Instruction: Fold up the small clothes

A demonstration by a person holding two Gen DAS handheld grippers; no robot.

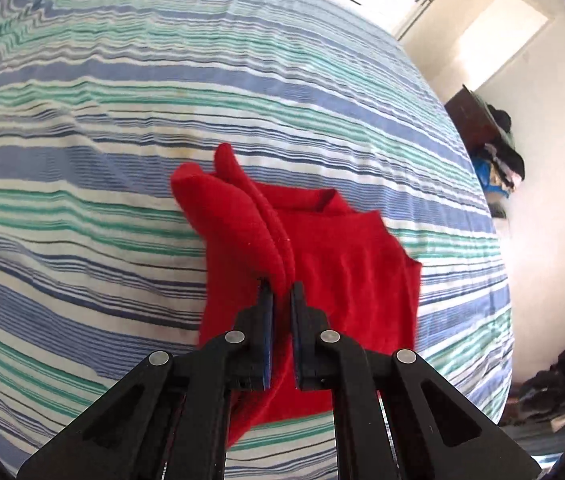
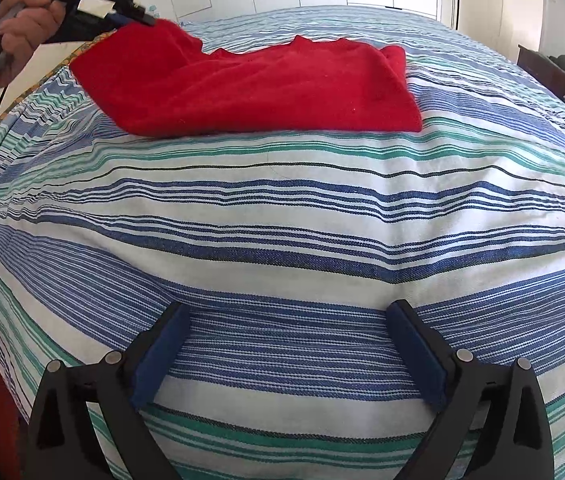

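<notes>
Red knit, one small garment (image 2: 250, 88): it lies across the far part of your striped bedsheet (image 2: 282, 216). Your left gripper (image 1: 281, 284) is clenched on a folded edge of it, lifting that corner. Your right gripper (image 2: 286, 344) hangs released over bare sheet, nothing between its two fingers. One hand (image 2: 22, 28) shows; a pile of clothes (image 1: 498, 160) sits beside the bed.

red garment (image 1: 342, 272), blue, green and white striped bedsheet (image 2: 282, 216)
</notes>
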